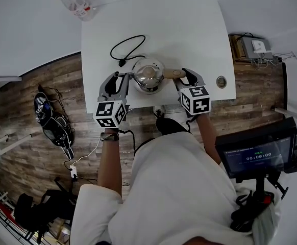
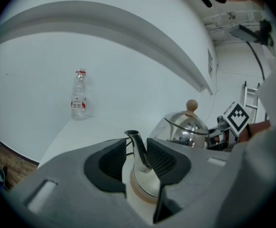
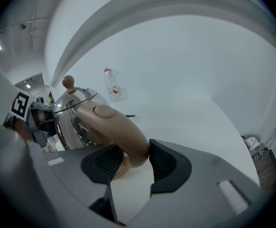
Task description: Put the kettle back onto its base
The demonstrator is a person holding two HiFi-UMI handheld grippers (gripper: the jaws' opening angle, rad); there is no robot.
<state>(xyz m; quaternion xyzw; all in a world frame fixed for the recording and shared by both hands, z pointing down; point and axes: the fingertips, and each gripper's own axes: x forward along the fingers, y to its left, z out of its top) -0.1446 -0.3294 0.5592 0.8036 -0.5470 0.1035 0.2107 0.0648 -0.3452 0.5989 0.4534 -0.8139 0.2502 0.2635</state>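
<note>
A shiny steel kettle [image 1: 148, 75] with a tan handle and a wooden lid knob stands near the front edge of the white table [image 1: 189, 29]. It sits on its round tan-rimmed base [image 2: 140, 189]. My left gripper [image 1: 122, 78] is at the kettle's left. In the left gripper view the spout [image 2: 139, 148] stands between the jaws of the left gripper [image 2: 137, 163], with a gap at the left pad. My right gripper [image 1: 187, 74] is at the kettle's right. The tan handle [image 3: 124, 132] lies between the wide-set jaws of the right gripper [image 3: 133, 163], close against the right pad.
The black power cord [image 1: 127, 47] loops on the table behind the kettle. A clear plastic bottle [image 1: 77, 1] stands at the far left corner. A small round fitting [image 1: 221, 81] is in the table's right front part. A screen [image 1: 255, 154] stands right of the person, bags [image 1: 51, 119] on the floor at left.
</note>
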